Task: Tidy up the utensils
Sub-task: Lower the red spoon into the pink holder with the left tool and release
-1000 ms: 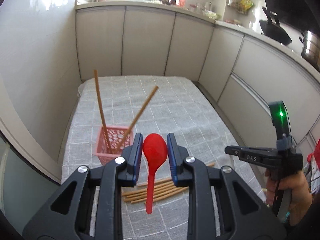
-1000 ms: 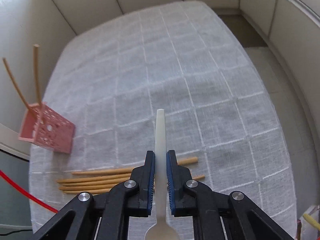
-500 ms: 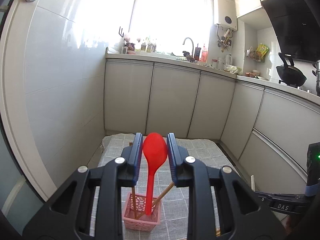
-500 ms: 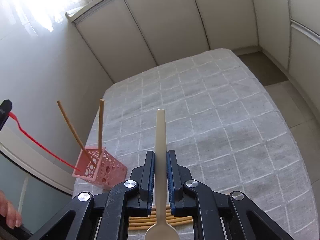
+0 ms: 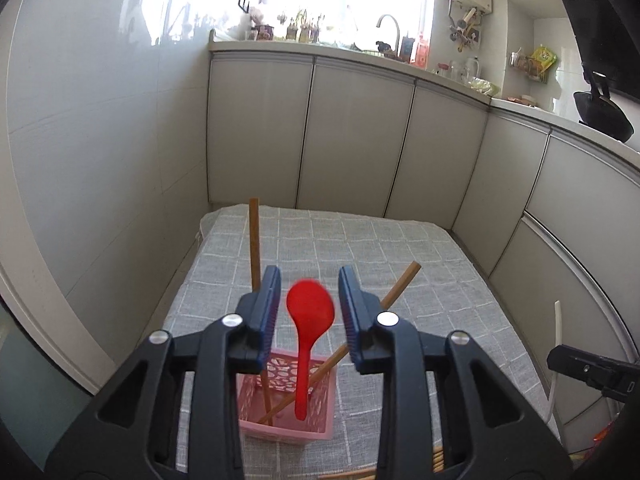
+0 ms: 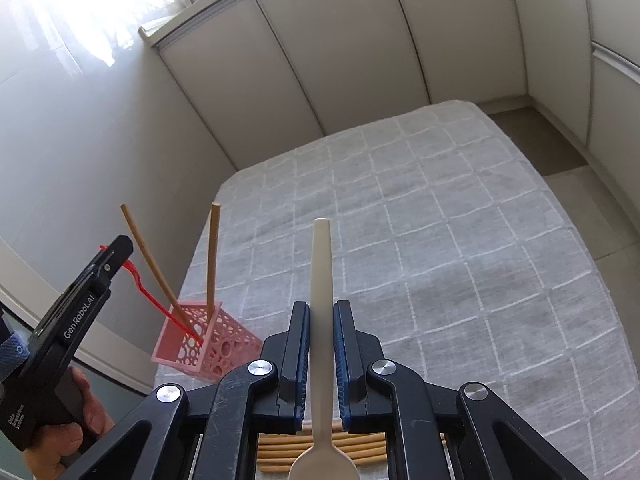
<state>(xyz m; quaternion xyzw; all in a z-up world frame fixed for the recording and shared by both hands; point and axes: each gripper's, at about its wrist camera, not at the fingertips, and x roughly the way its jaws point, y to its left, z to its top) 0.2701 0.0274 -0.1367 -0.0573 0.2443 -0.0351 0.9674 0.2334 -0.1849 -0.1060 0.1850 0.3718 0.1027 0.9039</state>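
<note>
Our left gripper (image 5: 308,306) is opening, red spoon (image 5: 308,320) dropping into the basket (image 5: 286,426); our right gripper (image 6: 321,344) clamps a white spoon (image 6: 321,280).

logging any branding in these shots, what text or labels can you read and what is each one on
"GenRobot.AI": white print along the side of the left gripper, seen in the right wrist view.
Small white print lower on that gripper's handle, by the hand: several short lines, too small to read.
Bottles and packets on the far counter in the left wrist view: labels too small and blurred to read.
</note>
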